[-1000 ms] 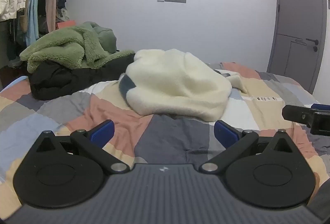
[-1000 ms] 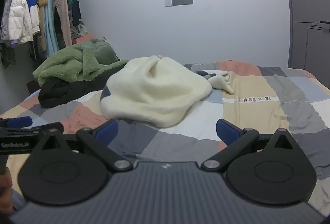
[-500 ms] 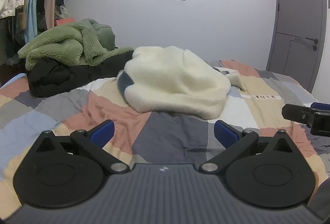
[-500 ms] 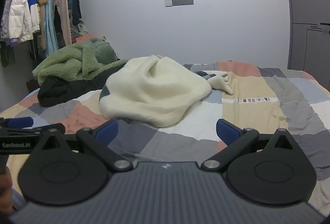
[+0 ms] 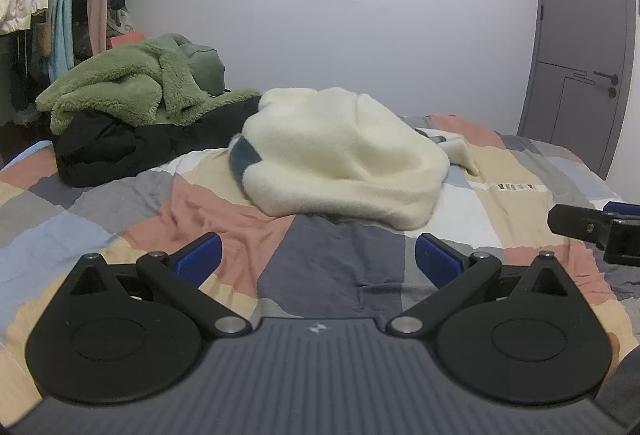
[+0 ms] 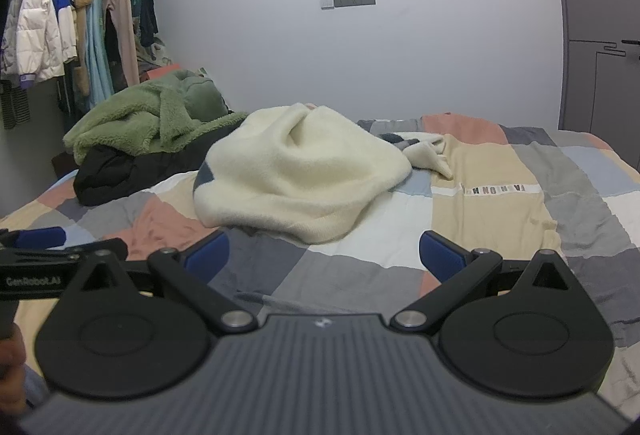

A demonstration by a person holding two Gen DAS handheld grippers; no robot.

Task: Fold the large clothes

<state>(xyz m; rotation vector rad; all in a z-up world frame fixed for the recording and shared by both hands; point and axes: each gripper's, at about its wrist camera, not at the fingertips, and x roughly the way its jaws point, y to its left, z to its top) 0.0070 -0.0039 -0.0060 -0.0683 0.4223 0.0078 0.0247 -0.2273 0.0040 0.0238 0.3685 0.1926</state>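
A cream fleece garment point(image 5: 344, 159) with a dark blue band lies crumpled in the middle of the patchwork bed; it also shows in the right wrist view point(image 6: 300, 171). My left gripper point(image 5: 318, 255) is open and empty, low over the bedspread, a short way in front of the garment. My right gripper point(image 6: 324, 251) is open and empty, also just short of the garment's near edge. The right gripper's tip shows at the right edge of the left wrist view point(image 5: 592, 223). The left gripper shows at the left edge of the right wrist view point(image 6: 52, 251).
A green fleece point(image 5: 128, 83) lies on a black garment point(image 5: 120, 143) at the bed's back left. The patchwork bedspread point(image 6: 500, 203) covers the bed. Clothes hang on a rack point(image 6: 60, 19) at left. A grey door point(image 5: 580, 47) stands at right.
The left gripper has crept slightly forward and to the right; the garment looks a little nearer. The right gripper has barely moved. Both stay open.
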